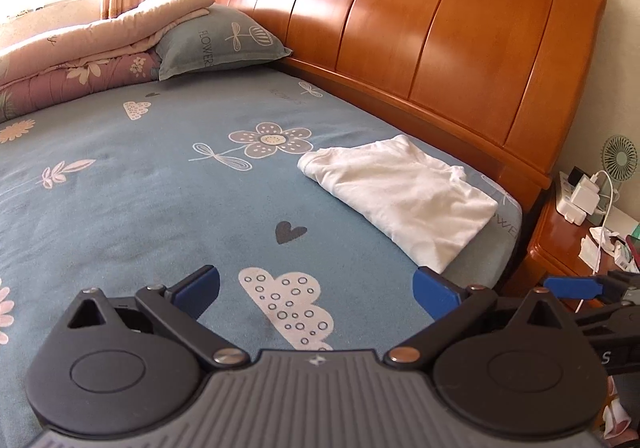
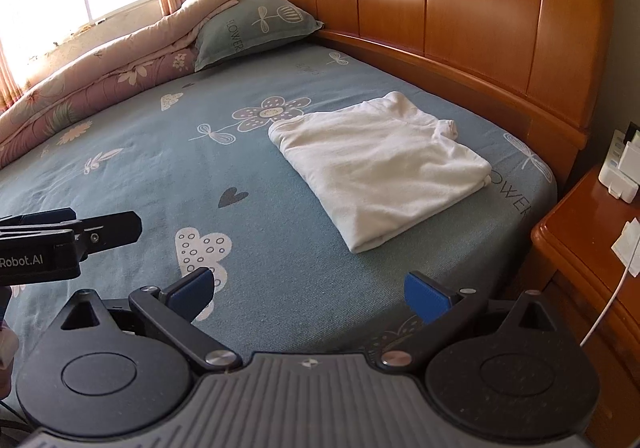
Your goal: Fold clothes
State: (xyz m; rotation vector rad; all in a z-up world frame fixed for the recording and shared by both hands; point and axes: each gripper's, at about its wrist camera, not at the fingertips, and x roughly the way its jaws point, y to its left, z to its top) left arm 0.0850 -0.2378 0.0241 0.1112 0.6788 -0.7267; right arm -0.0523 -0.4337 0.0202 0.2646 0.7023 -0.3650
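A white garment [image 1: 400, 196] [image 2: 380, 168] lies folded into a rough rectangle on the blue patterned bed sheet [image 1: 140, 208] [image 2: 160, 176], close to the wooden headboard and the bed's right edge. My left gripper [image 1: 316, 288] hovers open over the sheet, short of the garment, with nothing between its blue pads. My right gripper [image 2: 308, 288] is also open and empty, a little in front of the garment's near corner. In the right wrist view the left gripper's body shows at the left edge. The right gripper's blue finger [image 1: 572, 286] pokes in at the right of the left wrist view.
A wooden headboard [image 1: 420, 28] [image 2: 460, 0] runs behind the bed. A grey-blue pillow [image 1: 216, 44] [image 2: 252, 24] and a folded pink quilt [image 1: 72, 60] [image 2: 88, 80] lie at the far left. A wooden nightstand [image 1: 568, 236] [image 2: 580, 240] with chargers, cables and a small fan [image 1: 620, 156] stands at the right.
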